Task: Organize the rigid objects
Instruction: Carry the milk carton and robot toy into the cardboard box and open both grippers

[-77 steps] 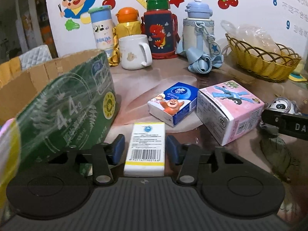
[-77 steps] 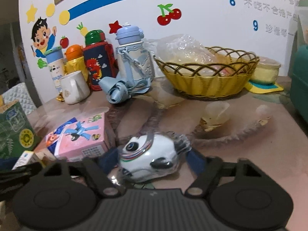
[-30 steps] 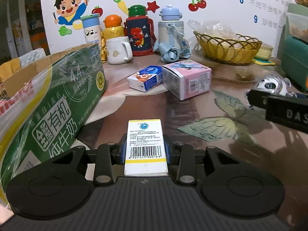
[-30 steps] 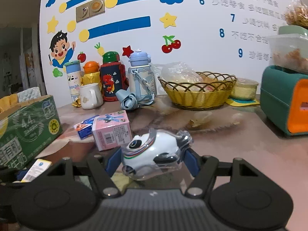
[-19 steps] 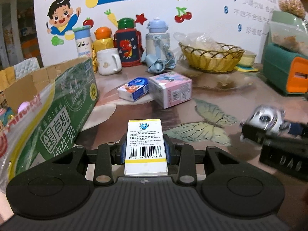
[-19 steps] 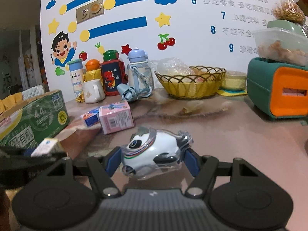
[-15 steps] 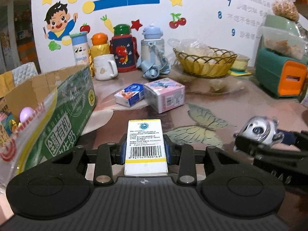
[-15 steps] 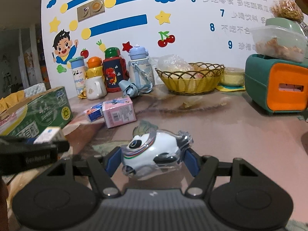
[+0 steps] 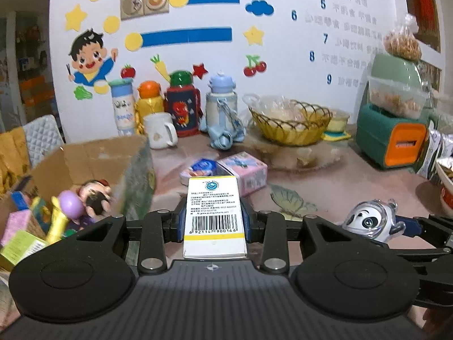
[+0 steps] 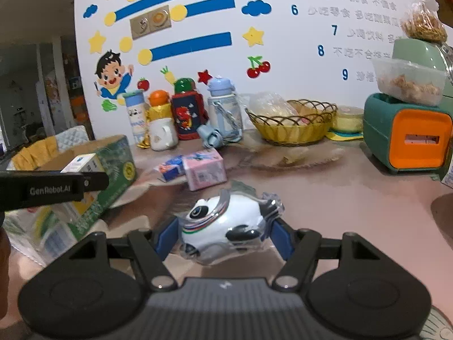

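**Left wrist view: both grippers loaded, boxes and carton on table**

Left wrist view: left gripper point(image 9: 214, 221) clamped on a white-and-yellow box point(image 9: 214, 212), barcode face up, blue pads pressing both long sides. Box held in the air, off the table point(image 9: 354, 175). Open cardboard carton point(image 9: 93, 158) at lower left, green printed side facing the table centre; toys inside: purple-ended toy point(image 9: 69, 205), small figure point(image 9: 94, 195), a few small boxes. Carton edge blurred.

Right side of same view: right gripper point(image 9: 376, 223) holding a panda toy point(image 9: 369, 221), white and black, clear wrap around it.

Right wrist view: right gripper point(image 10: 223, 235) closed on the panda toy point(image 10: 223, 226), blue pads against both ends, toy lifted clear of the table point(image 10: 354, 198). Left gripper point(image 10: 82, 181) enters from the left edge, black body with lettering, white-and-yellow box point(image 10: 82, 164) at its tip, over the carton point(image 10: 113, 164) opening.

On the table beyond: pink box point(image 9: 245, 172) and blue box point(image 9: 199, 168) touching side by side, just right of the carton. Back row by the wall: four kids' bottles point(image 9: 181, 104), white mug point(image 9: 158, 133), yellow wicker basket point(image 9: 291, 124) with a plastic bag in it. Green-and-orange appliance point(image 9: 393, 138) at far right, clear food tub on top.
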### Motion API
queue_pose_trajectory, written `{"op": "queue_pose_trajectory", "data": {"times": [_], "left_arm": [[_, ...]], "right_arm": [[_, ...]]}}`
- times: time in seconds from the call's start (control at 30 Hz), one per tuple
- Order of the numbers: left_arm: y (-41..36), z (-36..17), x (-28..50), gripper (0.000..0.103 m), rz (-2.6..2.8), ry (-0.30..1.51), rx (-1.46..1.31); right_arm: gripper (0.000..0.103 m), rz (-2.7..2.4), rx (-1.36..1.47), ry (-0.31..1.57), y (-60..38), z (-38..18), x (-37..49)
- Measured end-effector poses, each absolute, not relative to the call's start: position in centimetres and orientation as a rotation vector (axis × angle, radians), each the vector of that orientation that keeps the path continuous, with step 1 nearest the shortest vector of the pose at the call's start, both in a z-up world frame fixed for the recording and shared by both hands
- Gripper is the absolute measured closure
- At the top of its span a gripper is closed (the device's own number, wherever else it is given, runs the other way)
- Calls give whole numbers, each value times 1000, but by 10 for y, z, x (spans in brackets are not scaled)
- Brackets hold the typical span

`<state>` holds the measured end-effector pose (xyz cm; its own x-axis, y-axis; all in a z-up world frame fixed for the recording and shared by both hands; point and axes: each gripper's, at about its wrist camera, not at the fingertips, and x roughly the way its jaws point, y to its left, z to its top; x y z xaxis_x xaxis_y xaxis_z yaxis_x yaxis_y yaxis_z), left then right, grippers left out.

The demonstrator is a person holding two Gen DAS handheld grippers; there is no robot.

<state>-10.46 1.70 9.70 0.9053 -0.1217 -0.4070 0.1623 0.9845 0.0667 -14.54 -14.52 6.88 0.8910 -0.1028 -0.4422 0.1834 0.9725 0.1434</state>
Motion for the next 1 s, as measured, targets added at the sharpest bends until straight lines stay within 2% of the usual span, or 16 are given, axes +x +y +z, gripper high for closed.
{"op": "queue_pose_trajectory", "data": {"times": [0.57, 1.0], "left_arm": [[110, 154, -112, 61, -57, 327, 68], [182, 159, -76, 61, 0, 399, -38]], "right_arm": [[34, -12, 184, 412, -74, 136, -148], [34, 191, 201, 425, -9, 159, -100]]}}
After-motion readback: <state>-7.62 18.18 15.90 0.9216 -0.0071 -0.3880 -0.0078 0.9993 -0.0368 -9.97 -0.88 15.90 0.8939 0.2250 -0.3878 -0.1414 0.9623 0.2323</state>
